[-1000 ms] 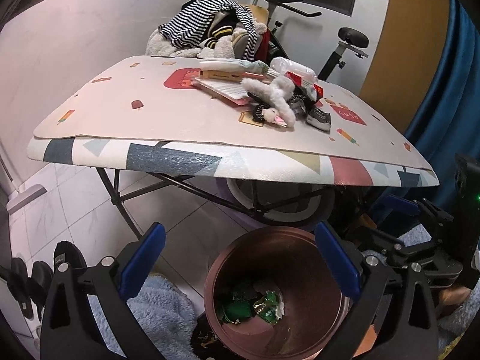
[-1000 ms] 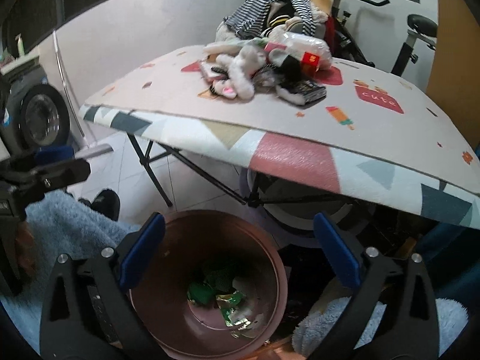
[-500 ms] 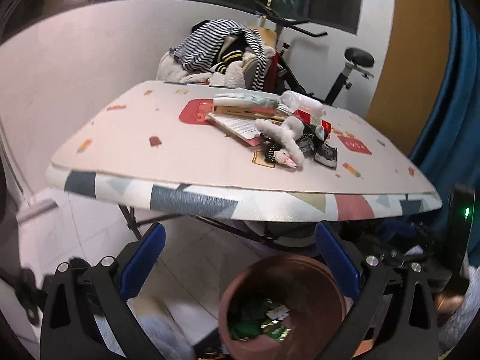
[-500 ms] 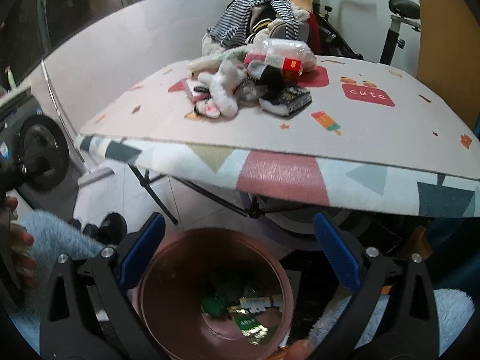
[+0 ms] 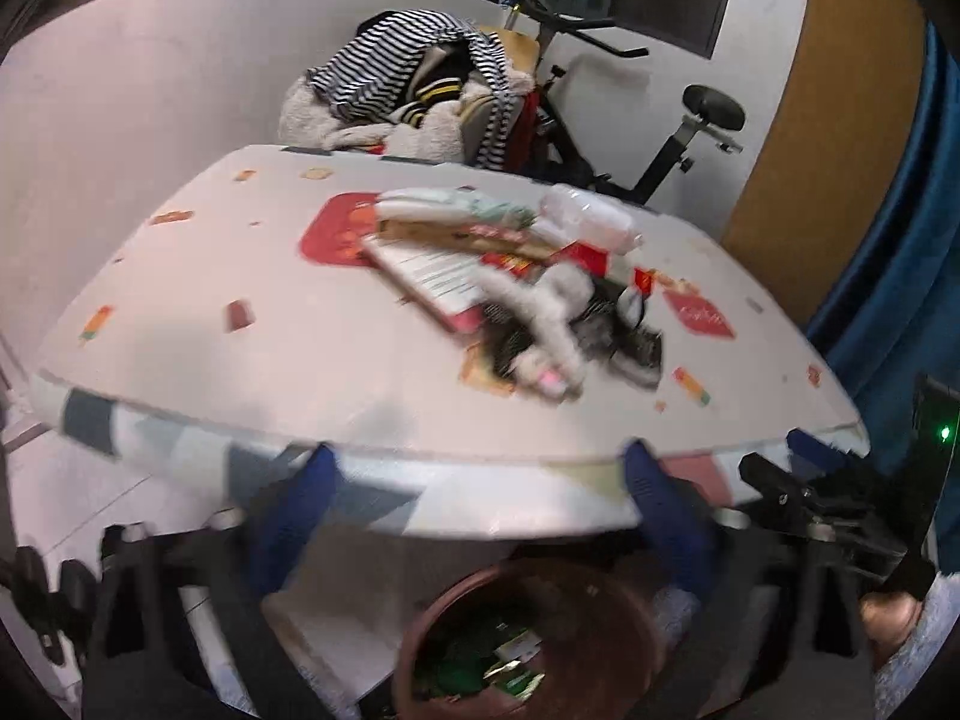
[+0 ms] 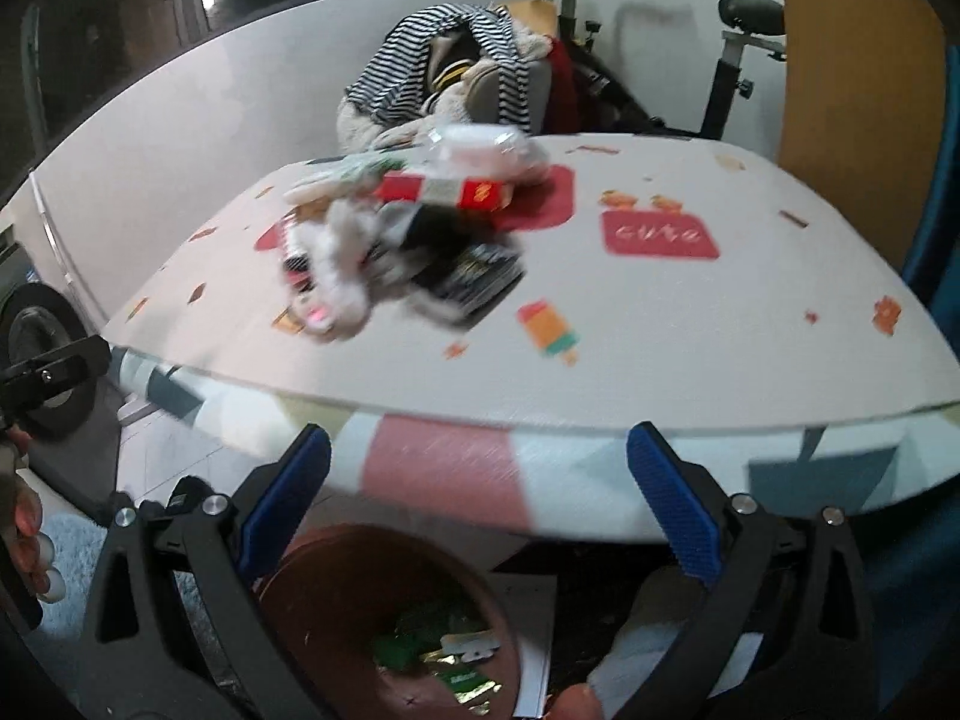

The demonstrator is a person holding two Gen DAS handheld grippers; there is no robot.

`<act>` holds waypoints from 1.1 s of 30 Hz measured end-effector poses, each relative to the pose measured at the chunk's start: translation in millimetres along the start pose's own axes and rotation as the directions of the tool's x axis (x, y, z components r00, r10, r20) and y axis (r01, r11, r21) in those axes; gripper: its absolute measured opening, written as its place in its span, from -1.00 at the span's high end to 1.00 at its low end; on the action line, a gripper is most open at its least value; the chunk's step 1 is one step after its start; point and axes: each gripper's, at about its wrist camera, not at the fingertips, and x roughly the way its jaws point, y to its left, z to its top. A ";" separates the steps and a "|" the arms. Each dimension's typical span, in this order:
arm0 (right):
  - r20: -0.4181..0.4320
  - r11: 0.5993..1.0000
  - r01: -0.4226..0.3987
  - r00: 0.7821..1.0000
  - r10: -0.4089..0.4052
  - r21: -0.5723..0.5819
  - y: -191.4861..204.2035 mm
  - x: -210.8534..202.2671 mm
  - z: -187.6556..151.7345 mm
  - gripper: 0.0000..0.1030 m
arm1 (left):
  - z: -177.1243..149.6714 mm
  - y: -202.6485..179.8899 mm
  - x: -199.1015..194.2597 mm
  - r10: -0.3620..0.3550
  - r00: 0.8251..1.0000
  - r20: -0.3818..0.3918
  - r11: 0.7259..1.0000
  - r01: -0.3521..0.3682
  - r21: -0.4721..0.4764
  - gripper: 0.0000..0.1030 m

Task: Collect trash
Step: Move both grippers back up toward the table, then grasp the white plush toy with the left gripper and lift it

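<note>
Left gripper (image 5: 477, 516): jaws spread, empty — free for a pick
Right gripper (image 6: 480, 510): spread wide, empty
Trash pile (image 5: 528, 294): mid-table, heaped together
Bin (image 6: 384, 630): floor below table edge — wrappers inside

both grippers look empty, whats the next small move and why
Probably reach the right hand-held gripper forward over the table edge toward the pile of clutter. Both it and the left hand-held gripper are open and empty, and the bin below already holds wrappers.
</note>
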 end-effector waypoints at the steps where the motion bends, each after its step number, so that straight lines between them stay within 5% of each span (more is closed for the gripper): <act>1: 0.007 1.000 0.003 1.000 -0.003 0.014 -5.0 0.6 4.3 -0.89 | 5.9 -3.3 7.2 -0.009 1.000 -0.011 1.000 0.009 -0.004 -0.32; 8: 0.023 0.993 -0.021 1.000 0.019 0.117 -34.9 2.6 17.1 -0.89 | 42.2 -30.5 74.2 -0.096 0.990 -0.103 0.995 0.097 -0.001 0.11; 18: 0.018 0.994 -0.008 1.000 0.007 0.106 -42.0 5.4 16.3 -0.89 | 58.5 -36.1 140.6 0.024 0.979 -0.204 1.000 -0.024 0.002 0.13; 27: -0.007 0.997 0.016 1.000 -0.016 0.073 -36.1 15.7 11.8 -0.89 | 57.0 -36.9 148.4 0.036 0.981 -0.192 0.999 -0.030 0.037 0.16; 33: -0.010 0.998 0.021 1.000 -0.020 0.060 -33.7 18.6 12.5 -0.89 | 57.8 -45.8 137.9 0.044 0.989 -0.143 0.994 -0.029 0.107 0.76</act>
